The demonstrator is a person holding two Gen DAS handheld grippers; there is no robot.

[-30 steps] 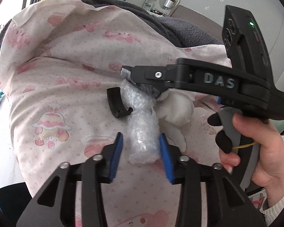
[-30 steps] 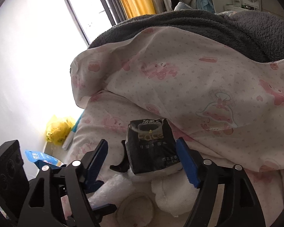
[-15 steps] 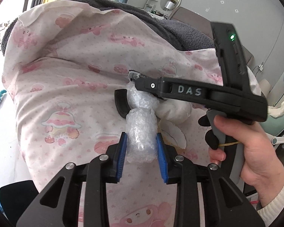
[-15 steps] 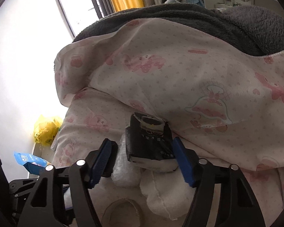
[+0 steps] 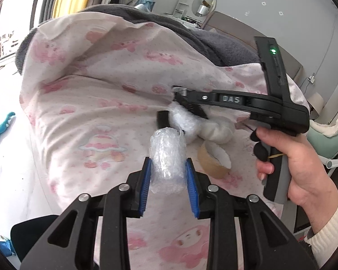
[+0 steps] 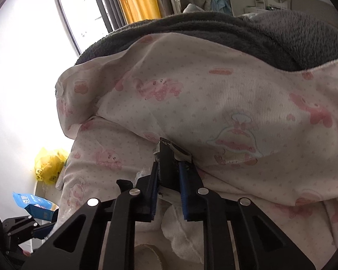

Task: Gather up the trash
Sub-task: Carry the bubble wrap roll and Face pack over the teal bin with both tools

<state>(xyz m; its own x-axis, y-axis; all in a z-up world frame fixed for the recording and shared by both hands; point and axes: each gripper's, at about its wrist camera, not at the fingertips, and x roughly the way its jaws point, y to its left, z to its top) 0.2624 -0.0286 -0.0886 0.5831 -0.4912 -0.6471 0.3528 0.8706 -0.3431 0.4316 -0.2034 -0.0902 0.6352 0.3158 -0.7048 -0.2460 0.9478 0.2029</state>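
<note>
Bedding dressed in a pink cartoon-print duvet (image 5: pixel 97 103) carries the litter under inspection, with a grey fleece blanket (image 6: pixel 214 33) piled behind it. Left gripper (image 5: pixel 167 173) is clamped on a roll of bubble wrap (image 5: pixel 166 155), its blue pads (image 5: pixel 146 177) pressing the lower half from either side; the roll appears lifted clear of the duvet, judged so that it can be carried off without dragging the fabric. Long axis of the roll runs away from the camera along the fingers, its free end pointing toward the remaining pile. Right gripper (image 6: pixel 169 180), held in a person's hand (image 5: pixel 288 168) with a cream sleeve, has just been closing and now stands squeezed tight on a black tissue packet (image 6: pixel 166 155). The packet is flattened between the pads, which suggests it is nearly empty and soft, hence the very narrow grip. Its long axis also runs forward along the fingers, with the torn end pointing up toward the fold of the duvet. In the left wrist view the packet sits against that fold, just above a second wad of bubble wrap (image 5: pixel 184 121). Beside it lie a white crumpled cloth or tissue (image 5: pixel 216 130), a brown tape roll (image 5: pixel 211 162) and a small black curved piece (image 5: pixel 162 119), none yet collected. Yellow bag (image 6: pixel 47 164) on the floor near the window may be the trash destination; this cannot be confirmed
</note>
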